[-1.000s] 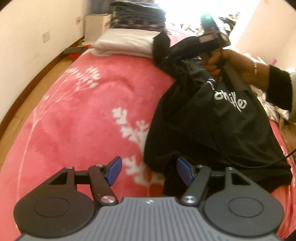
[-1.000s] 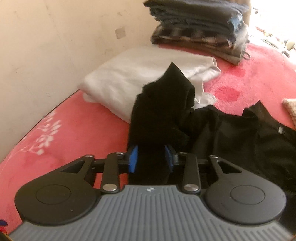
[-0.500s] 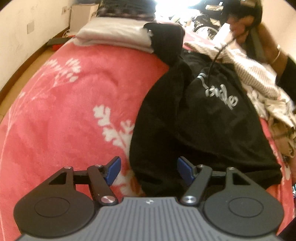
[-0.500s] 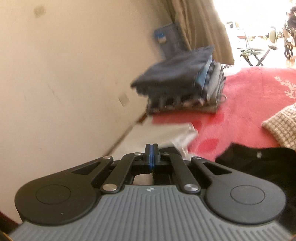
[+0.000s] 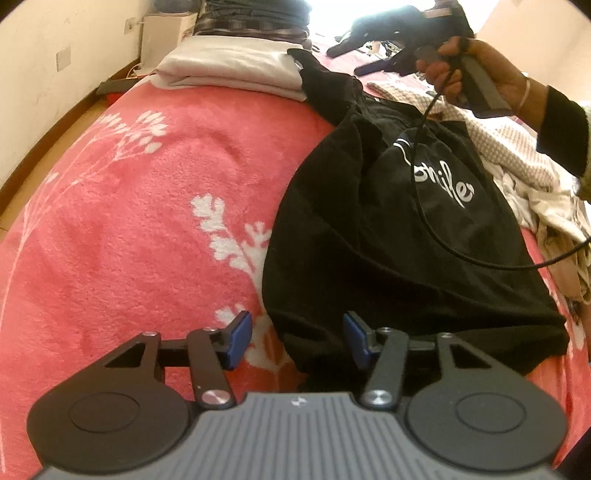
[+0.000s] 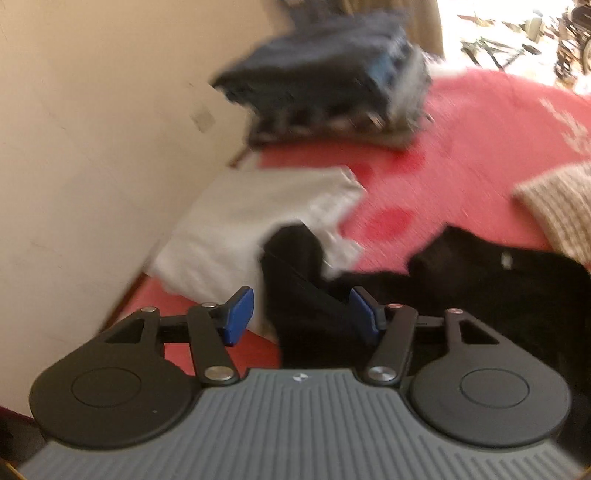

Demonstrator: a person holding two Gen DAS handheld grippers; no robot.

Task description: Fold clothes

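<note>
A black t-shirt (image 5: 388,240) with white lettering lies spread on the pink blanket (image 5: 129,221). My left gripper (image 5: 297,343) hovers at its near left hem corner. Its jaws are closing, with the hem's edge between the blue pads and not pinched. A hand (image 5: 454,70) holds the right gripper high over the shirt's far end. In the right wrist view the right gripper (image 6: 301,314) has its jaws opening. The black sleeve (image 6: 295,266) lies loose below and between the pads, resting against the folded white cloth (image 6: 251,214).
A stack of folded dark clothes (image 5: 255,18) sits behind the white cloth (image 5: 229,70) near the wall. Unfolded light garments (image 5: 524,177) pile up along the shirt's right side. A black cable (image 5: 424,206) hangs across the shirt. A beige knit piece (image 6: 554,206) lies far right.
The right gripper, closed around the sleeve a second ago, rose and swung toward the wall, then opened; the sleeve now lies free. The left jaws have narrowed slightly over the hem.
</note>
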